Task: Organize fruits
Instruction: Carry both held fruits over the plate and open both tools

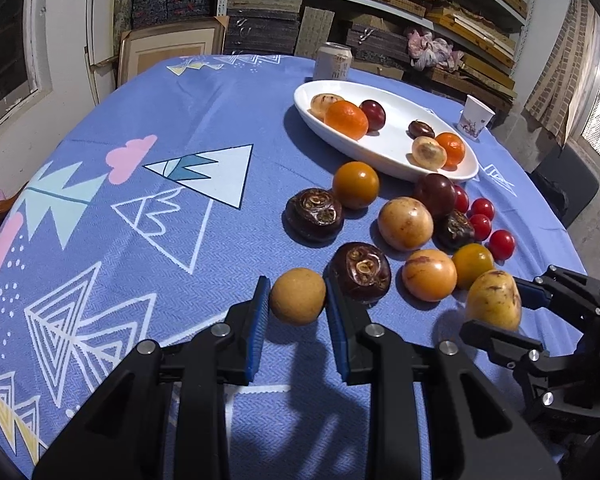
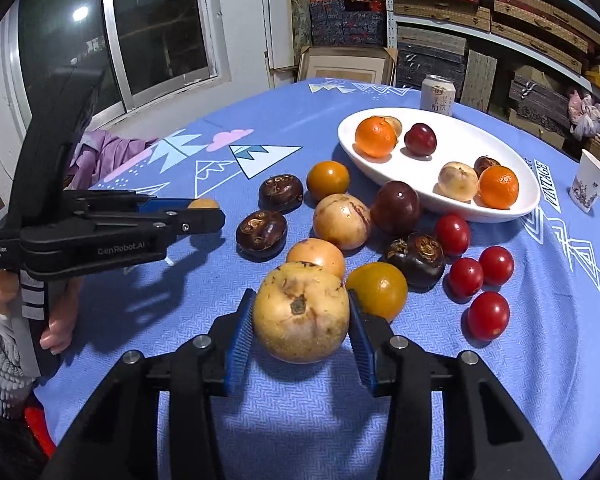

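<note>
A large, blemished yellow-brown round fruit point(image 2: 301, 312) sits between the blue-padded fingers of the right tool point(image 2: 301, 332), both pads pressed to its sides; whether it has left the blue patterned cloth of the surface point(image 1: 140, 240) cannot be told. A smaller tan round fruit point(image 1: 297, 296) lies between the fingers of the left tool point(image 1: 298, 308), the left pad touching or nearly so, the right pad showing a thin gap, so that grip looks unfinished.

Just beyond them the loose pile waits on the cloth: dark brown ridged water-chestnut-like fruits point(image 1: 314, 213), two amber-orange round fruits point(image 1: 355, 185), pale peach-coloured round fruits point(image 1: 405, 223), a dark purple plum point(image 1: 435, 194) and a cluster of small red cherry tomatoes point(image 2: 488, 315).

Farther back, the white oval ceramic dish point(image 2: 444, 196) already holds six pieces: two bright orange mandarins point(image 2: 375, 137), a red-purple plum, two pale fruits and a dark one. By that count the sorting appears about a third done, with more than a dozen fruits left on the surface.

Behind the dish stand a silver drink can point(image 2: 438, 95) and a white printed paper cup point(image 2: 588, 186).
</note>
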Motion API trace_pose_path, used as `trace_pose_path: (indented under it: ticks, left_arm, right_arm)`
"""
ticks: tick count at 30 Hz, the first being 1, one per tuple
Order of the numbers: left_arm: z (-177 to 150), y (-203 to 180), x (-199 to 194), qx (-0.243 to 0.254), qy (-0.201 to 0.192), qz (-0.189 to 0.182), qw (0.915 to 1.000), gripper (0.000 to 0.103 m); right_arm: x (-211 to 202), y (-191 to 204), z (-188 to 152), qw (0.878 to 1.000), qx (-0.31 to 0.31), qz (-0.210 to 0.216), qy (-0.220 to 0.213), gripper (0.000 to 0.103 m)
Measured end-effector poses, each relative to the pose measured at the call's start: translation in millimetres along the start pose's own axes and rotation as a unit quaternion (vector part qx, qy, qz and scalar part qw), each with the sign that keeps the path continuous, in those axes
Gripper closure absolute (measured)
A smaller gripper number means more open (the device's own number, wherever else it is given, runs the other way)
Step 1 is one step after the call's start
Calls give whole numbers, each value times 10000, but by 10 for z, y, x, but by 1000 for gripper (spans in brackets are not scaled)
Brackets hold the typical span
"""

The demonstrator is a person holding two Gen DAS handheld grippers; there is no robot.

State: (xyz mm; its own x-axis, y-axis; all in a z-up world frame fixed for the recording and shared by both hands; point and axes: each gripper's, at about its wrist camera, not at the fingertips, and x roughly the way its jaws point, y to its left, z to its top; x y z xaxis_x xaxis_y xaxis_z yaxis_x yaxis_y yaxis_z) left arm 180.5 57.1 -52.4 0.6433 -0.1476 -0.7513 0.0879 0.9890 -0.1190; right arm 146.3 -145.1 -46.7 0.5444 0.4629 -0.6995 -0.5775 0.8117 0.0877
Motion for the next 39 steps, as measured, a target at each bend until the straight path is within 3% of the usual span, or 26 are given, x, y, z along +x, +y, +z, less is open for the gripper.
trace_pose_path:
  ticks: [7,14,20,24,28,34,39]
  left_arm:
    - [123,-92,-52,153,-172,114,9997,76]
    - [984,-421,-23,402,-629,173,9971,76]
    - [1465,-799,373,481,-575,-66,9972,76]
    - [1435,-943,710,539,-353,-151,9978,76]
    - [1387,-1031,990,705,-70,-86,9975,76]
    - [1327,-1006,1203,737,168,-75,9971,76]
    - [1310,-1008,1249,739,259,-100,9969,72]
  right_arm:
    - [-151,-162,100,9994,201,-33,-276,58]
    - [-338,-658,620,9954,383,-638,-609,58]
    - [-79,-1445,1095,9865,1089,-1011,-691,58]
    - [294,-1952,1280,9798,1584,-1111,-507,58]
    - [745,-2195,1449,9795,1694,-1069,-215,58]
    - [1221,-2256,1532,9809,1631,-1039,194,58]
    - [1270,-2274,1553,9804,1653,-1068,103,57]
